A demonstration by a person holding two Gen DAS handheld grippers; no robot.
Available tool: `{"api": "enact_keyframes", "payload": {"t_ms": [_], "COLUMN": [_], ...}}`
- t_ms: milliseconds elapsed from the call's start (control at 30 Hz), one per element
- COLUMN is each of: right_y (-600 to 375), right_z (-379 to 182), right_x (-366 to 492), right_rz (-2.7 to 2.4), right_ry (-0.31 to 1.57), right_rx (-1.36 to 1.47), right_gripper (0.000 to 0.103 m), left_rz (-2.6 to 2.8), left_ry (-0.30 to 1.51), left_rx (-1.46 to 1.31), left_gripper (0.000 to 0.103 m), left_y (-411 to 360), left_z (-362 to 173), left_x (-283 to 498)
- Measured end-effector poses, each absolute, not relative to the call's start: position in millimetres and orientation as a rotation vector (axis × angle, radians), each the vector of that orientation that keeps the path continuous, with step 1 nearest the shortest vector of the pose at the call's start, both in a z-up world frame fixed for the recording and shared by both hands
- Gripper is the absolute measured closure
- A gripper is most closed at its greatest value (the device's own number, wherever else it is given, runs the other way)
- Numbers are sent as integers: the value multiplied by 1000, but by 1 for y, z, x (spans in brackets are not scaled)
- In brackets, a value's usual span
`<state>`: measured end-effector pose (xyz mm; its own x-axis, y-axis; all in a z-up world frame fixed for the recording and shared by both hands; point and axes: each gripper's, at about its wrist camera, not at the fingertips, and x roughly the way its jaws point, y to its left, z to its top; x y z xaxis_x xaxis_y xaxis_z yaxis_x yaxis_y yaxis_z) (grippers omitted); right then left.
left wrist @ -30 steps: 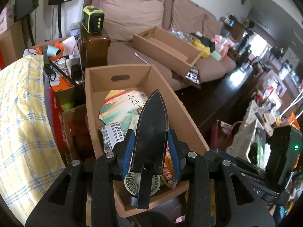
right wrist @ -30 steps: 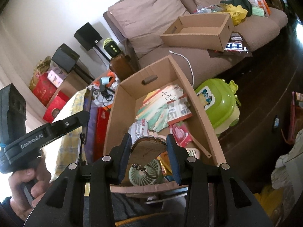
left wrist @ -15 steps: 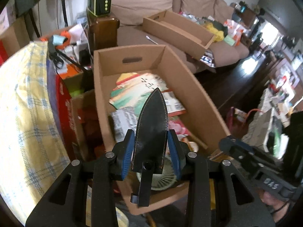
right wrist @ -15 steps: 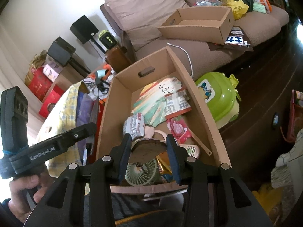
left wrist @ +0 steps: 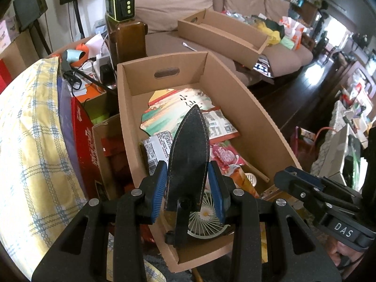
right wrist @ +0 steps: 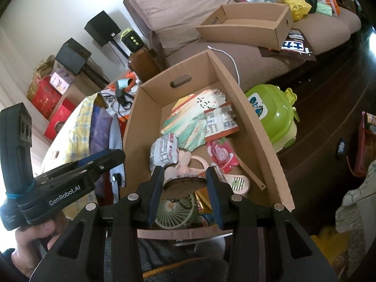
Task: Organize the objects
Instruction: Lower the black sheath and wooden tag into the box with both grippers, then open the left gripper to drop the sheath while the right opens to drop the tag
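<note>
Above the near end of the cardboard box (left wrist: 162,87), the left claw (left wrist: 188,185) grips a black pointed sheath (left wrist: 189,155) by its broad base, tip aimed toward the box's far wall. It looks stiff and light, stitched along the edge (probably leather or the like), so a hold across the wide base, as now, should keep it from pivoting; the narrow tip would give little purchase. Just right of it over the same box end, the right claw (right wrist: 185,188) is clamped on a flat brown scalloped piece (right wrist: 185,184), which looks thin and rigid and is best held by its edges. Deeper inside the box lie a printed fan-shaped card (left wrist: 178,108), snack packets (left wrist: 157,145) and a small green fan (right wrist: 176,213), directly under both claws.
</note>
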<state>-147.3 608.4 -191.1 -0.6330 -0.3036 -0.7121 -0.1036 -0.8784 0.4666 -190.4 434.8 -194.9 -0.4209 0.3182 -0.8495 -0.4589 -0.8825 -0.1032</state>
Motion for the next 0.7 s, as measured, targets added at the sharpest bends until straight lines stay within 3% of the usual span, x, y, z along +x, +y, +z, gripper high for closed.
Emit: {"api": "enact_keyframes", "payload": {"t_ms": [133, 233, 700], "right_y": [608, 608, 613], "right_z": [-194, -195, -198], "right_x": [-149, -150, -151], "right_rz": [-2635, -2631, -2628], "right_ry": [-733, -732, -753], "right_rx": [1306, 1311, 1317], "right_gripper": [66, 66, 66], "left_rz": [2312, 2327, 2287], "left_ry": [192, 134, 80], "left_rx": [-1334, -1304, -1343], "left_gripper": [70, 79, 79], "left_y": [436, 435, 432], "left_z": [-196, -191, -193], "left_x": [-192, -197, -199]}}
